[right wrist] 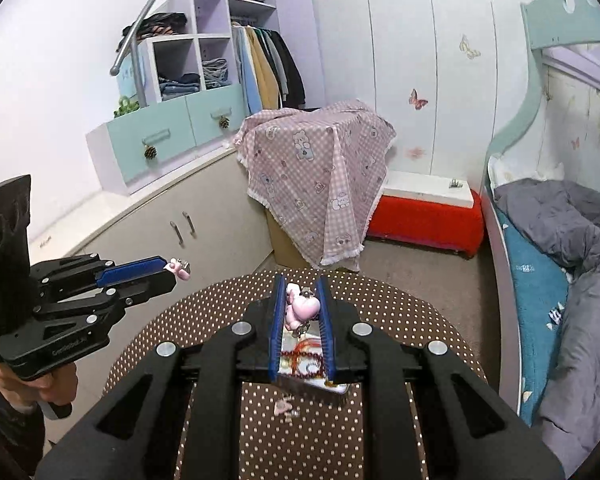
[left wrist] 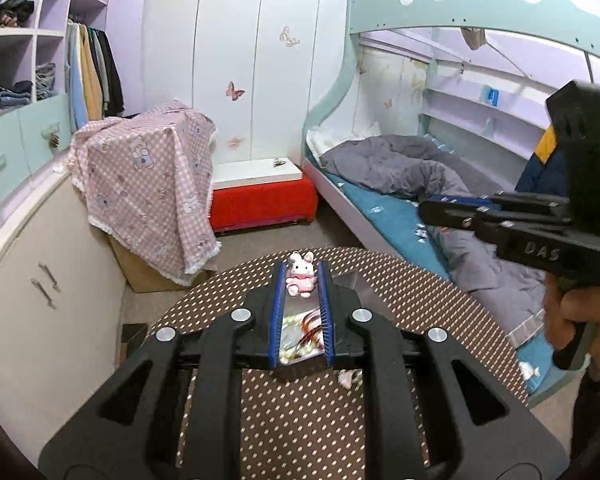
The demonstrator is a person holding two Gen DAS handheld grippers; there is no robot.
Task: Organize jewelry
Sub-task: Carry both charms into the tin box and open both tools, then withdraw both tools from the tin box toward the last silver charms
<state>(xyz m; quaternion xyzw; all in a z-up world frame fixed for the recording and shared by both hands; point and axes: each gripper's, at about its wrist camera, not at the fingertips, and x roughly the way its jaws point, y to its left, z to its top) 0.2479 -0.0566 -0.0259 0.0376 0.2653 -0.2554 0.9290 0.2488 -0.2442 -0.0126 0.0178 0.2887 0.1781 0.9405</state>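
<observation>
My left gripper (left wrist: 301,266) is shut on a small white and pink bunny charm (left wrist: 300,280), held up above the table. The right wrist view shows it from the side as the left gripper (right wrist: 168,270) with the bunny charm (right wrist: 180,269) sticking out of its tips. My right gripper (right wrist: 300,286) is shut on a pink charm (right wrist: 305,309) with a small metal clasp. Below both lies a shiny open tin (right wrist: 332,389) holding a string of dark red beads (right wrist: 300,358). The tin (left wrist: 300,340) also shows between the left pads. The right gripper (left wrist: 426,210) hangs at the right, its load hidden.
A round brown polka-dot table (right wrist: 400,320) carries the tin and a loose pink piece (right wrist: 284,406). A hand (left wrist: 568,316) grips the right tool. A cloth-draped box (right wrist: 320,184), a red bench (right wrist: 424,220), cabinets (right wrist: 160,236) and a bed (right wrist: 560,280) surround the table.
</observation>
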